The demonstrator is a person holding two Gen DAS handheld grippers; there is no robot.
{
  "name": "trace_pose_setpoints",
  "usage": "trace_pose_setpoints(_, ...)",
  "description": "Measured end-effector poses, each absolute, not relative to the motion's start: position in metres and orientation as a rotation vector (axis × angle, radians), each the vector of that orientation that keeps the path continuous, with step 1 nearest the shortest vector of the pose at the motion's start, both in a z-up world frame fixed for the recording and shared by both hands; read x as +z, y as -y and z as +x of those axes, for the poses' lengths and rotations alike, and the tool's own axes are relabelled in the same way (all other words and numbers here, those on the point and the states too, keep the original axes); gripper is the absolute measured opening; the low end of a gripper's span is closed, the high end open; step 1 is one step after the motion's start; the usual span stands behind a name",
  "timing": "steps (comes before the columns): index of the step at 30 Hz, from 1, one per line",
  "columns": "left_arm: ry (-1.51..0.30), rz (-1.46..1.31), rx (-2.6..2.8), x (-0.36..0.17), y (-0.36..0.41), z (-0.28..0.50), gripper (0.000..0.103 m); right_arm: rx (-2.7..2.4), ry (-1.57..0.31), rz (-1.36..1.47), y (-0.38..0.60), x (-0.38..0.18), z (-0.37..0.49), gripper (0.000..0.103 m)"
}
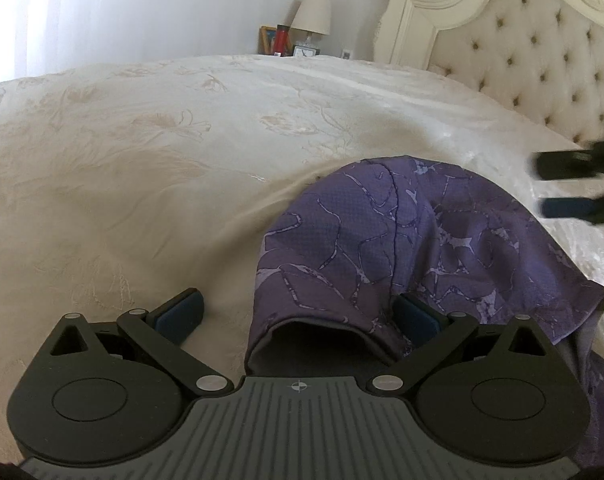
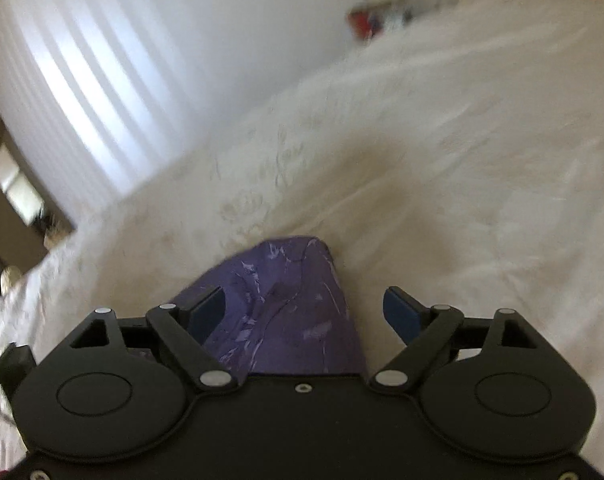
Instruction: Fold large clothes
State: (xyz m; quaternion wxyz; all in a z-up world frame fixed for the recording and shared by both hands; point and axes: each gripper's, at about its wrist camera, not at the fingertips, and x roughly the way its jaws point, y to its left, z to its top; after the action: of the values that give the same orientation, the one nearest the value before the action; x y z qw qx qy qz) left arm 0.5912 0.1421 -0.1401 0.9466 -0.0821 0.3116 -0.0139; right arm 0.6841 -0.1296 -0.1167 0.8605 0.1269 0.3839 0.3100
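- Left wrist view: purple patterned garment [image 1: 401, 236] bunched at 5 o'clock on the cream bedspread [image 1: 142, 152], mounded up and not flat, a dark open hem or cuff gaping toward the lens.
- Judged mid-fold: doubled over itself, no crisp edge yet, fabric draped off to 4 o'clock.
- Left gripper [image 1: 298, 312] spread wide over the near edge of the cloth; right-hand blue pad [image 1: 415, 318] touching or tucked against the fold, left-hand pad [image 1: 180, 314] over bare bedspread. Nothing pinched between them. Likely parked there to steady the near edge.
- Right gripper [image 1: 557, 186] at 3 o'clock, blurred, fingers apart, just beyond the garment's far edge and clear of it.
- Right wrist view: same purple garment [image 2: 286, 312] at 6 o'clock, narrowing to a point toward 12. Right gripper [image 2: 305, 312] wide, cloth lying beneath the gap, pads [image 2: 401, 316] not pressing on it. Reads as a corner let go, not carried; heavy blur throughout.
- Soft, giving bedding underneath: creases radiating from the cloth, so probably no firm backing for pressing a fold.
- Outward at 12 to 1 o'clock in the left wrist view: nightstand items, a lamp with pale shade [image 1: 311, 14], a red bottle [image 1: 282, 38], a framed picture beside it.
- At 1 to 2 o'clock: tufted cream headboard [image 1: 541, 60] with carved frame.
- At 10 o'clock in the right wrist view: bright striped curtain or blind [image 2: 82, 60], dim floor below it at 9 o'clock.
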Motion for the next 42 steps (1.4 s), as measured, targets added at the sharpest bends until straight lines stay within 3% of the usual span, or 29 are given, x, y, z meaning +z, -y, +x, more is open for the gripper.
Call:
trace_pose_setpoints(6, -0.633, -0.171, -0.029, -0.14, -0.142, 0.592, 0.103, 0.684, -0.97, 0.295, 0.101, -0.151, 0.73, 0.088)
trace_pose_setpoints(7, -0.631, -0.173, -0.029, -0.14, -0.143, 0.591, 0.103, 0.683, -0.976, 0.307, 0.099, -0.154, 0.731, 0.082)
trace_pose_setpoints(8, -0.63, -0.173, -0.029, -0.14, -0.143, 0.591, 0.103, 0.68, -0.972, 0.312, 0.096, -0.158, 0.73, 0.07)
trace_pose_setpoints(9, -0.628, -0.175, -0.029, -0.141, -0.143, 0.591, 0.103, 0.671, -0.967, 0.312, 0.094, -0.159, 0.727, 0.028)
trace_pose_setpoints(10, -0.631, -0.17, -0.026, -0.141, -0.142, 0.591, 0.103, 0.657, -0.973, 0.307, 0.092, -0.159, 0.723, 0.02)
trace_pose_setpoints(18, -0.732, -0.011, -0.032, -0.11, -0.125, 0.586, 0.102, 0.635, -0.712, 0.002, 0.082, -0.079, 0.623, 0.017)
trace_pose_setpoints(24, -0.639, -0.184, -0.142, -0.048, -0.135, 0.502, 0.102, 0.794, -0.362, -0.298, 0.09, -0.023, 0.488, 0.017)
trace_pose_setpoints(29, -0.643, -0.285, -0.291, -0.027, -0.149, 0.417, 0.103, 0.938, -0.201, -0.607, 0.102, -0.035, 0.373, 0.02)
trace_pose_setpoints(32, -0.725, -0.335, -0.391, -0.039, -0.161, 0.374, 0.103, 0.988, -0.214, -0.724, 0.11, -0.062, 0.323, 0.029)
trace_pose_setpoints(34, -0.793, -0.34, -0.441, -0.048, -0.166, 0.352, 0.103, 1.0, -0.271, -0.788, 0.117, -0.085, 0.296, 0.044)
trace_pose_setpoints(38, -0.845, -0.354, -0.501, -0.055, -0.176, 0.325, 0.103, 0.978, -0.427, -0.656, 0.145, -0.094, 0.267, 0.059)
trace_pose_setpoints(40, -0.835, -0.429, -0.524, -0.053, -0.183, 0.322, 0.103, 0.929, -0.52, -0.464, 0.164, -0.084, 0.265, 0.089)
trace_pose_setpoints(42, -0.809, -0.526, -0.535, -0.049, -0.186, 0.328, 0.103, 0.887, -0.617, -0.246, 0.18, -0.075, 0.275, 0.093)
